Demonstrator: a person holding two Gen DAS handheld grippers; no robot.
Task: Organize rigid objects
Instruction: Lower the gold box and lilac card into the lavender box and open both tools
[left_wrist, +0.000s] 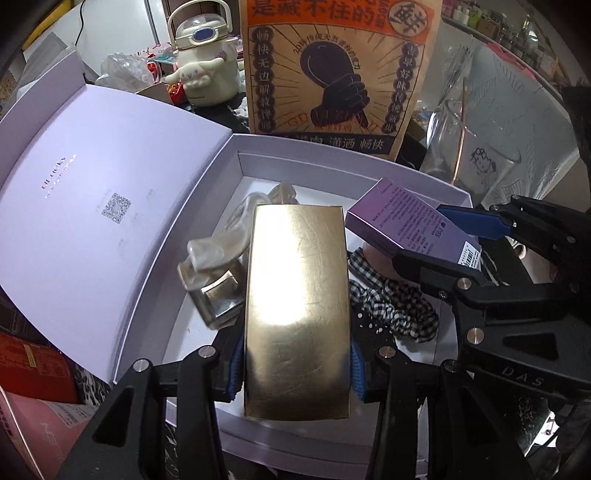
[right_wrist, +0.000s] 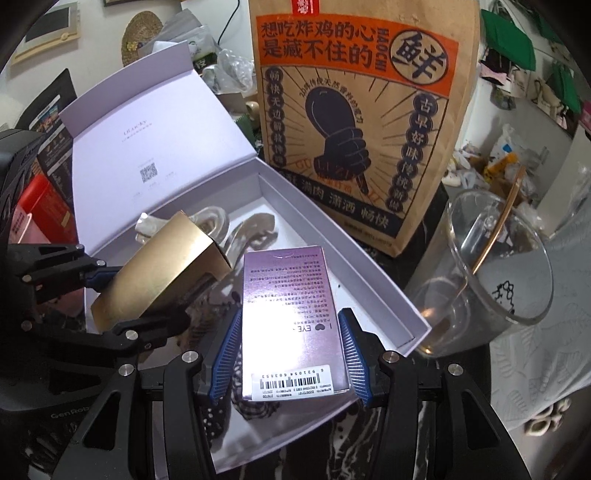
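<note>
Now both boxes hang over the open lavender gift box (left_wrist: 236, 147): left gripper (left_wrist: 297, 373) pinches the gold box (left_wrist: 297, 306) mid-frame, right gripper (right_wrist: 291, 354) pinches the purple carton (right_wrist: 291, 314). Next, probably lowering each into bare floor, clear of the checked cloth (left_wrist: 391, 299).
</note>
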